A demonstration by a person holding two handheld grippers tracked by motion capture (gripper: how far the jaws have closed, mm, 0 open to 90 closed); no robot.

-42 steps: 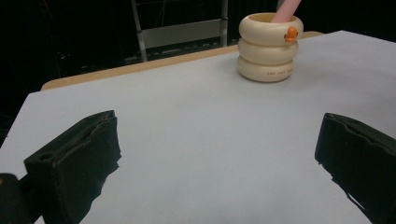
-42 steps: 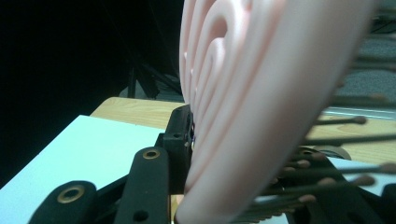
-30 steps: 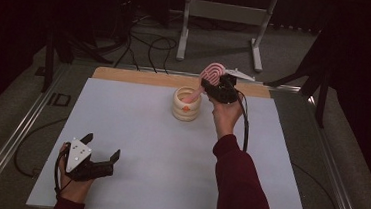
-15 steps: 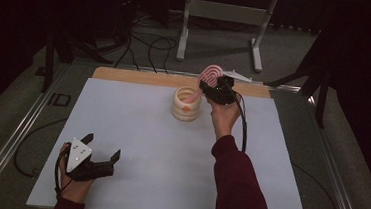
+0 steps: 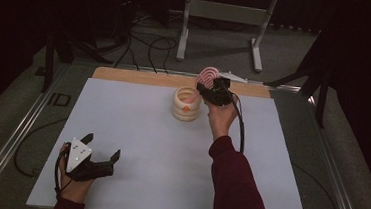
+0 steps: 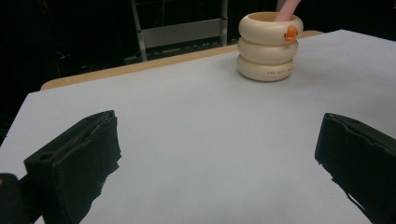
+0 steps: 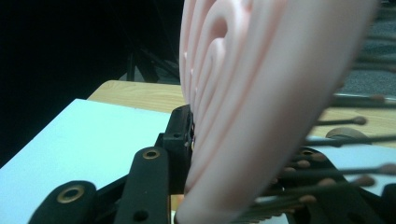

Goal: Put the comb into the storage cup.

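Right gripper [image 5: 214, 89] has its jaws clamped on the pink hairbrush [image 5: 207, 77] just beside the cream holder [image 5: 186, 103], looks light and stiff, so pinching the flat ridged back, clear of those bristles, seems safest.

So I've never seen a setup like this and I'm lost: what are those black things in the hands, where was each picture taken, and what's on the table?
There is no robot here: a person holds a hand-held tool with two black jaws in each hand. The high view looks down on the white table from above. The other two views come from a camera riding on each tool.

The left tool rests low near the table's front edge, jaws wide open and holding nothing. The right tool is clamped on a pink hairbrush with a ridged back; its bristles show in the right gripper view. It is held at a cream ringed cup, and the brush's handle dips into it.
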